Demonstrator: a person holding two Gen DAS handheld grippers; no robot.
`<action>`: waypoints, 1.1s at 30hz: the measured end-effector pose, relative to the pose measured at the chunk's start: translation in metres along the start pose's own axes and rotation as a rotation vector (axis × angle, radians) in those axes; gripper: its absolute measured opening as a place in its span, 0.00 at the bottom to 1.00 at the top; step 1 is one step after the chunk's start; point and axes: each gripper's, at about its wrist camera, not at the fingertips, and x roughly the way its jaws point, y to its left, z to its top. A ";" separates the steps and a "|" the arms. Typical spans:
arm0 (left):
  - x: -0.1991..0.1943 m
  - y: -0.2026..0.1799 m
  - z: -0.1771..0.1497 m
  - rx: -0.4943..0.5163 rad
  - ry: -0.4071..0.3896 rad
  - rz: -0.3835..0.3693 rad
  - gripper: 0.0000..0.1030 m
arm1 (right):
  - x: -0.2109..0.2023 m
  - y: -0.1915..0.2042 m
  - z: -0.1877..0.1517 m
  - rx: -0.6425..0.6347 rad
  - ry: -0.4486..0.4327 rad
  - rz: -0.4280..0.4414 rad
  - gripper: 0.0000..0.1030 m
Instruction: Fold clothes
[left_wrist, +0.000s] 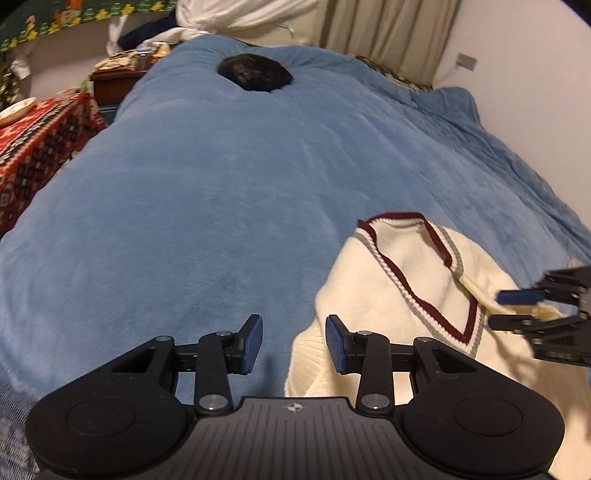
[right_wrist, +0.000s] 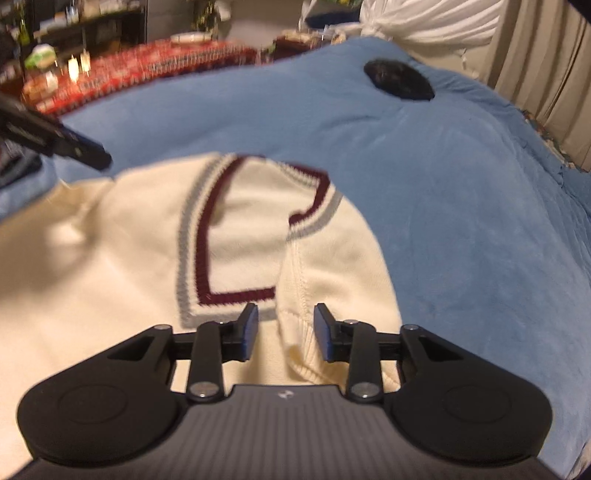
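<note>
While the cream knitted V-neck sweater with maroon and grey trim (right_wrist: 122, 266) is lying partly folded on the blue fleece bed cover (left_wrist: 207, 206), the left hand-held gripper (left_wrist: 293, 343) and right hand-held gripper (right_wrist: 284, 332) are hovering over it, jaws partly open, holding nothing; further folding seems left.

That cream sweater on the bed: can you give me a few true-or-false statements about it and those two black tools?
1. The sweater has a V-neck trimmed in maroon and grey. True.
2. It lies on a red blanket. False: it lies on a blue blanket.
3. The left tool is clamped on the sweater. False: its jaws stand apart with nothing between the pads.
4. The right tool hovers over the sweater with its jaws apart. True.
5. A dark rounded object sits far up the bed. True.
</note>
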 end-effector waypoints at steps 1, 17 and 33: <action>0.002 0.000 0.001 0.012 0.006 -0.007 0.36 | 0.000 0.000 0.000 -0.022 -0.003 -0.016 0.18; 0.054 0.001 0.039 -0.030 0.029 -0.133 0.44 | 0.006 -0.161 -0.003 0.325 -0.006 -0.120 0.10; 0.000 -0.116 -0.017 0.402 -0.059 -0.197 0.10 | -0.024 -0.135 -0.019 0.297 -0.090 -0.054 0.12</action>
